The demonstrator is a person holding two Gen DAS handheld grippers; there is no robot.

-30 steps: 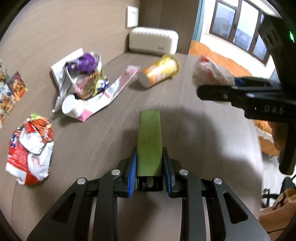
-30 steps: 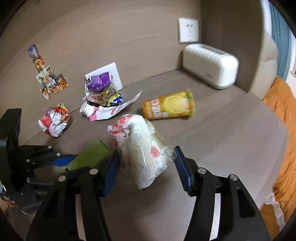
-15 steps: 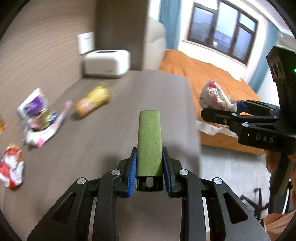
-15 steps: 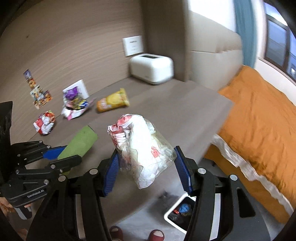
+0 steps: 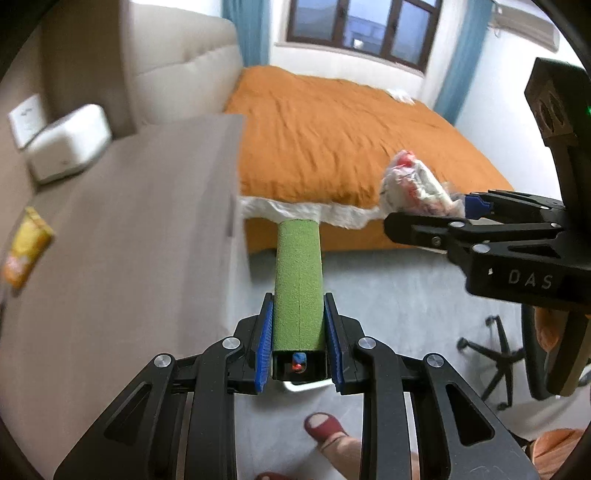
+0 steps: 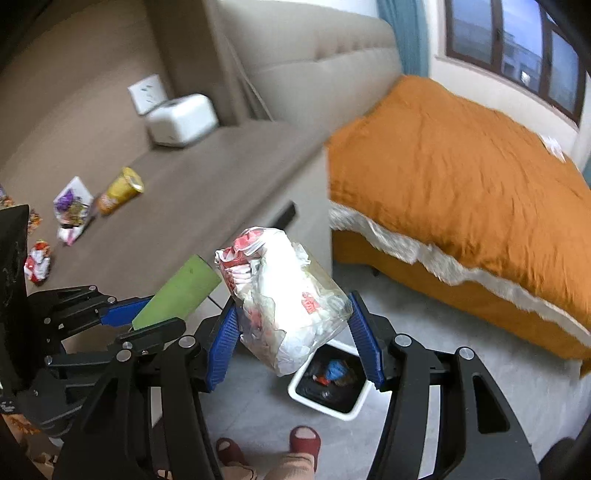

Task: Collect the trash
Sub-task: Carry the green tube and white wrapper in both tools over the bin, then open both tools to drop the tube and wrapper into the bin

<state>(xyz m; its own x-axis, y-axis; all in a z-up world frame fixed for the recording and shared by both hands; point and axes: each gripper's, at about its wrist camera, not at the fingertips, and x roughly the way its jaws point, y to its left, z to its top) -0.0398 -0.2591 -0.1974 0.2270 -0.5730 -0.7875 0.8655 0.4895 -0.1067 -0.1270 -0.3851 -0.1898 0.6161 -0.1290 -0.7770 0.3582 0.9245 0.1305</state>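
Left wrist view, green box [image 5: 298, 284] clamped between jaws, pointing forward.

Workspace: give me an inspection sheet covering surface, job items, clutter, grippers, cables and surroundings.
Surface: brown desk beside the bed; grey floor below.
Job's things: green box in the left hand-held gripper; crumpled white-and-red bag in the right hand-held gripper; white trash bin on the floor beneath, already holding trash.
Clutter: yellow cup lying on its side, purple wrapper pile, red-and-white wrapper, all on the desk.
Grippers: both shut on their loads, held off the desk's edge.
Cables: nothing seen.
Surroundings: orange bed, window, white appliance, wall socket, office chair base, person's red slippers.
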